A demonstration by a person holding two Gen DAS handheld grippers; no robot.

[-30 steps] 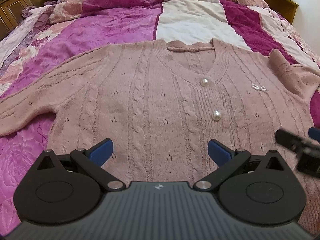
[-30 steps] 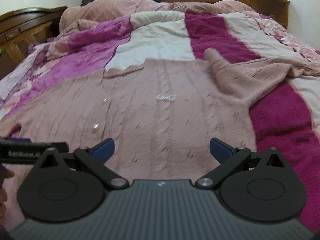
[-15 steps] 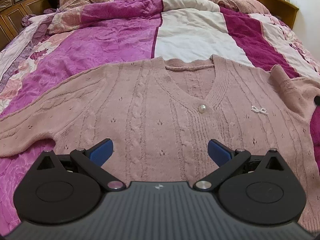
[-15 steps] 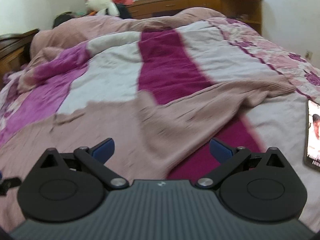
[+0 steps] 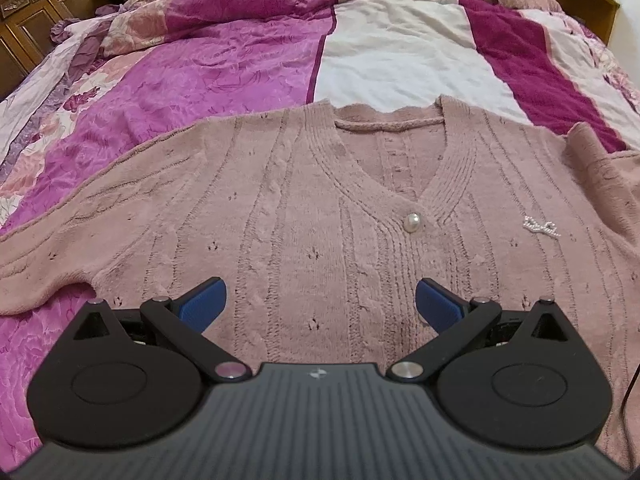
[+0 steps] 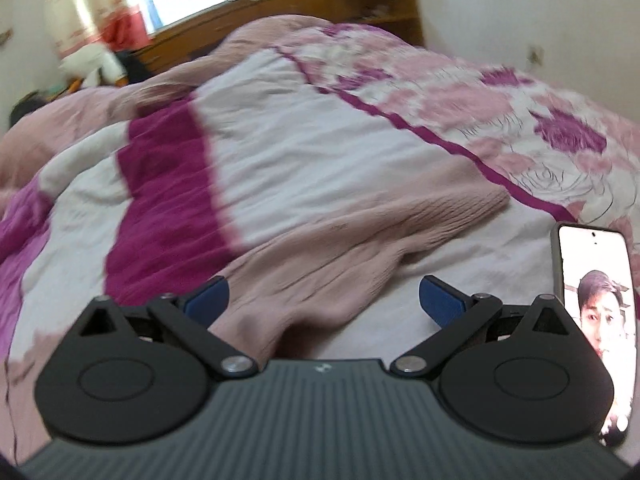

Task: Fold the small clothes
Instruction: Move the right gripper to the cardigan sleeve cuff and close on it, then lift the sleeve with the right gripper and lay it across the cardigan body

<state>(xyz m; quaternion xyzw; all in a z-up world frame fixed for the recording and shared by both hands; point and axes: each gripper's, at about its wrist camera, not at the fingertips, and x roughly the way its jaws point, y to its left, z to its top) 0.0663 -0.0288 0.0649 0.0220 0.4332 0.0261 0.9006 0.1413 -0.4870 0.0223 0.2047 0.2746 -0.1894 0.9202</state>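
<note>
A dusty pink cable-knit cardigan (image 5: 312,208) with pearl buttons lies flat, front up, on the bed, neckline away from me. Its left sleeve (image 5: 44,268) stretches out to the left. My left gripper (image 5: 320,304) is open and empty, hovering over the lower middle of the cardigan. In the right wrist view the cardigan's right sleeve (image 6: 360,240) lies rumpled across the quilt, cuff toward the far right. My right gripper (image 6: 324,296) is open and empty just above the sleeve's near part. That view is motion-blurred.
The bed is covered by a patchwork quilt (image 5: 224,64) in purple, white and magenta. A phone (image 6: 596,308) with a lit screen lies on the quilt right of the right gripper. Wooden furniture (image 5: 28,12) stands at the far left.
The right gripper has swung right, off the cardigan's body to the right sleeve, and the phone came into view. The left gripper has drawn back slightly along the cardigan. Both stayed open.
</note>
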